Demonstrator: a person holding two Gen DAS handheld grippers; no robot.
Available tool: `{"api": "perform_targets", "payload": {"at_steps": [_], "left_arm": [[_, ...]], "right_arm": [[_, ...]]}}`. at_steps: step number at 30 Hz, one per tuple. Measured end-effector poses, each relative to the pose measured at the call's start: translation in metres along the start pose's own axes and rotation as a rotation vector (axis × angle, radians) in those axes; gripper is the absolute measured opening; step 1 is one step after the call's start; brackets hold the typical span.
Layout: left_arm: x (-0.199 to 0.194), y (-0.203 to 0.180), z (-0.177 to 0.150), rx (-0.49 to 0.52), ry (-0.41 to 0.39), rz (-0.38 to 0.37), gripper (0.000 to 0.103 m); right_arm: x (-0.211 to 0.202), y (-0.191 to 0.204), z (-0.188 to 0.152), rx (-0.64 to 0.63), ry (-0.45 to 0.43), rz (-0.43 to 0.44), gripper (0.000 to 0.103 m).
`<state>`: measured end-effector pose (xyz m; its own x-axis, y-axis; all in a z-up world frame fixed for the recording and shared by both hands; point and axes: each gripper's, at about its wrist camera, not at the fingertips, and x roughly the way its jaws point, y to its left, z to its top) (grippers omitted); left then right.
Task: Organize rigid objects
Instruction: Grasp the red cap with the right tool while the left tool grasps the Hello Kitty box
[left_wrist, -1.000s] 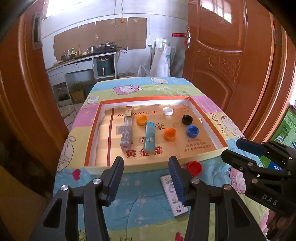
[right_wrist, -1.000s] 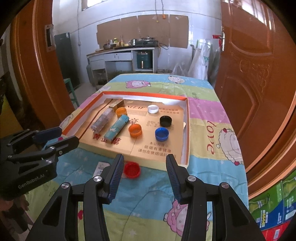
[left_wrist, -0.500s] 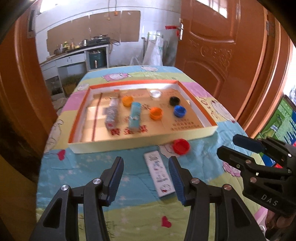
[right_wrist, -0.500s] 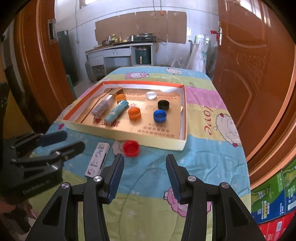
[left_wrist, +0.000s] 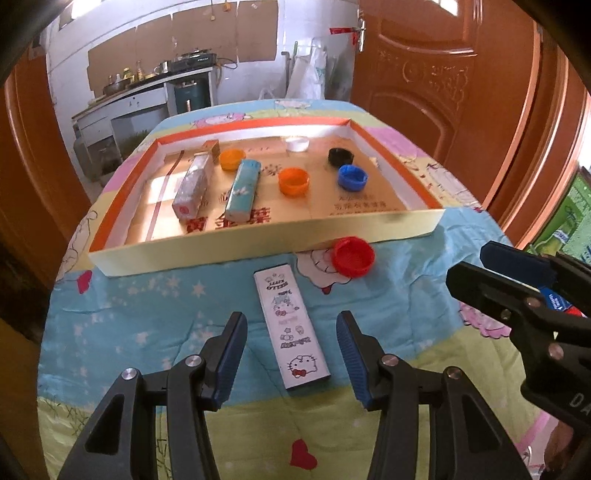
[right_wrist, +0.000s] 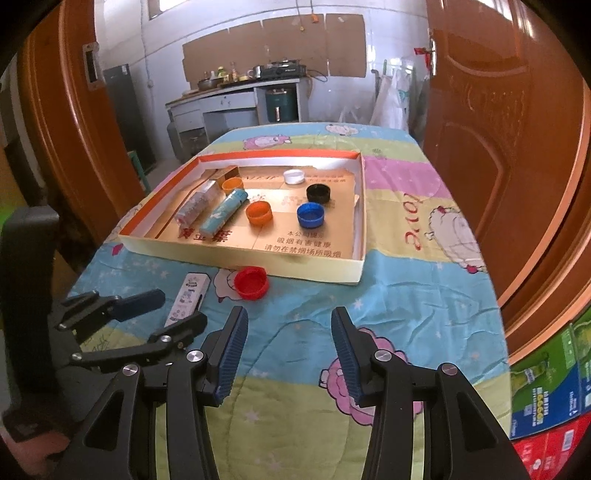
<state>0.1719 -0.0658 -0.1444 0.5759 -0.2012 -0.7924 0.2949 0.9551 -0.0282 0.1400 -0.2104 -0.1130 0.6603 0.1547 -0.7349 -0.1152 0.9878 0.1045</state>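
A white cartoon-printed box (left_wrist: 284, 295) lies lengthwise on the bedspread-covered table, in front of a shallow cardboard tray (left_wrist: 258, 245). My left gripper (left_wrist: 291, 316) is open, its fingers either side of the box's near half with clear gaps; I cannot tell its height above the cloth. A red bottle cap (left_wrist: 352, 256) rests against the tray's front wall. My right gripper (right_wrist: 289, 317) is open and empty over the cloth, short of the red cap (right_wrist: 252, 282). The tray holds a silver box (left_wrist: 192, 184), a blue box (left_wrist: 242, 190) and several caps.
Orange wooden doors (right_wrist: 498, 129) stand on both sides of the table. Printed cartons (right_wrist: 546, 387) sit on the floor at the right. A kitchen counter (right_wrist: 236, 99) stands beyond the far end. The table's right edge (right_wrist: 491, 295) drops off near my right gripper.
My left gripper has sunk and drawn back toward the near end of the table, so the white box now lies between its fingers. The right gripper has drawn back and down a little.
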Motion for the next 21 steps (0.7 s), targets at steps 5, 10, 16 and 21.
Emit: {"api": "perform_targets", "payload": {"at_steps": [5, 10, 16, 21], "left_arm": [[0.004, 0.010, -0.004, -0.024, -0.011, 0.010, 0.037], [0.004, 0.024, -0.004, -0.028, -0.023, 0.019, 0.026], [0.004, 0.032, -0.003, -0.028, -0.026, -0.014, 0.026], [0.004, 0.037, -0.002, -0.031, -0.026, -0.039, 0.026]], "right_arm": [[0.022, 0.004, 0.001, 0.005, 0.034, 0.034, 0.049], [0.044, 0.014, 0.006, -0.003, 0.057, 0.052, 0.049], [0.066, 0.028, 0.013, -0.034, 0.075, 0.046, 0.049], [0.080, 0.036, 0.018, -0.066, 0.078, 0.010, 0.044]]}}
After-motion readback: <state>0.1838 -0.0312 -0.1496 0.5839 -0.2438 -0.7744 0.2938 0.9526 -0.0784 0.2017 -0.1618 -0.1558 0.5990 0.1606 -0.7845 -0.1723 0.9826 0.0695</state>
